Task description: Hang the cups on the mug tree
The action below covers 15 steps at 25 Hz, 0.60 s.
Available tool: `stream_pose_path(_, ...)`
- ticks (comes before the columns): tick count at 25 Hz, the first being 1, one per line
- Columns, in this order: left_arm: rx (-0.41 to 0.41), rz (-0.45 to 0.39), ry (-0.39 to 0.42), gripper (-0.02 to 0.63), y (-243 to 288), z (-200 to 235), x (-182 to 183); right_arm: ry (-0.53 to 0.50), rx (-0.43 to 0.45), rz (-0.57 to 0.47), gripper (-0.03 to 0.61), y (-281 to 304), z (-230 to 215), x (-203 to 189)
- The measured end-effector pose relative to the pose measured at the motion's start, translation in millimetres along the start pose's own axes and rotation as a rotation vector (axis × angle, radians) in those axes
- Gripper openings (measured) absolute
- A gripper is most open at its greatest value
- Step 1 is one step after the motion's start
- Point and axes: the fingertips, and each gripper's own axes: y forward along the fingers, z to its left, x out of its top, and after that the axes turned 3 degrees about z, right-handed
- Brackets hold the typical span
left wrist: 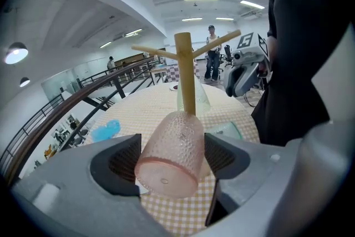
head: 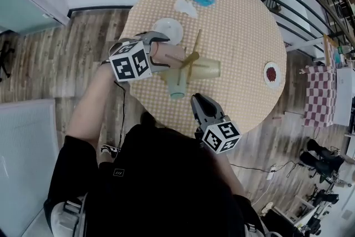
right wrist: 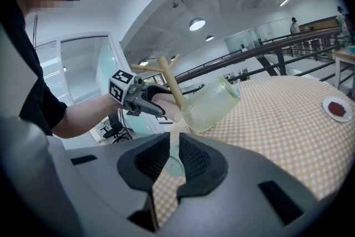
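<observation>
Head view: the left hand-held gripper is clamping a pink cup just beside the mug tree, near the middle of the desk; the right hand-held gripper is hovering over the near edge

Left gripper view: the cup's base is facing the camera, its far end at the tree's post

Right gripper view: its jaws are standing almost together, gripping nothing; a pale green cup is hanging on the tree
</observation>
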Motion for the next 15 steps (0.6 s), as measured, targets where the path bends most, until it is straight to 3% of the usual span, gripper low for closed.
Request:
stream_pose_path(9,0.03,-0.087,-0.019,0.35,-25.4,9.5,14.3,-0.008,0.001,0.001,0.06,4.9,11.3,3.4)
stream_pose_path(15,0.118,-0.143,-0.043,0.348,-52.6,17.9,15.2,-0.023,0.003,-0.003,0.06,8.1,23.7,-1.1)
